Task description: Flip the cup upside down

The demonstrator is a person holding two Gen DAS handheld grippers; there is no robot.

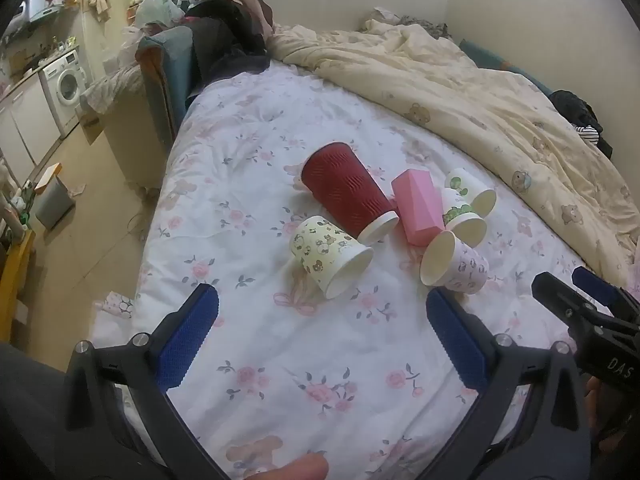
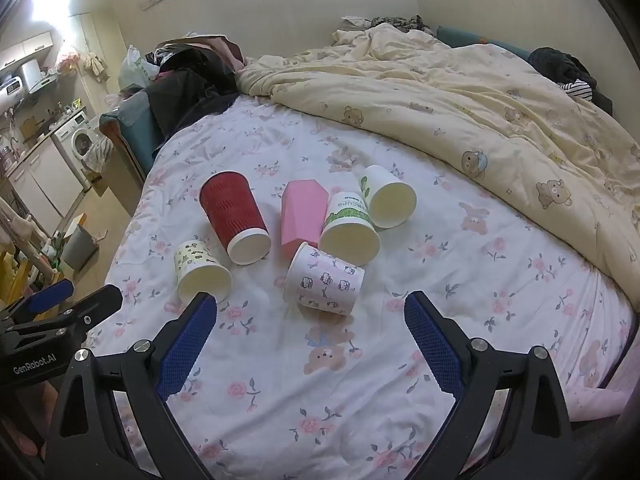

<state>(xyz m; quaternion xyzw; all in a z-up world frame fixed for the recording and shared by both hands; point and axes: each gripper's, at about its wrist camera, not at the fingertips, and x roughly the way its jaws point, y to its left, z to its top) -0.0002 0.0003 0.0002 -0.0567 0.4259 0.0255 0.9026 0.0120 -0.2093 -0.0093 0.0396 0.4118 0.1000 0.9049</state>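
Note:
Several cups lie on their sides on the flowered bed sheet [image 1: 280, 360]. A red ribbed cup [image 1: 346, 194] [image 2: 234, 216], a yellow bear-print cup [image 1: 328, 254] [image 2: 200, 272], a pink faceted cup [image 1: 416, 206] [image 2: 300, 216], a pink kitten-print cup [image 1: 456, 266] [image 2: 324, 284] and two white cups with green print [image 1: 460, 212] [image 2: 348, 224] [image 2: 386, 196] are grouped together. My left gripper [image 1: 322, 320] is open and empty just before the bear-print cup. My right gripper [image 2: 310, 324] is open and empty just before the kitten-print cup.
A cream bear-print duvet [image 2: 460, 112] is bunched along the far right of the bed. Dark clothes and bags [image 2: 192, 76] pile at the headboard end. The bed's left edge drops to a floor with a grey bin [image 1: 52, 204] and a washing machine [image 1: 66, 84].

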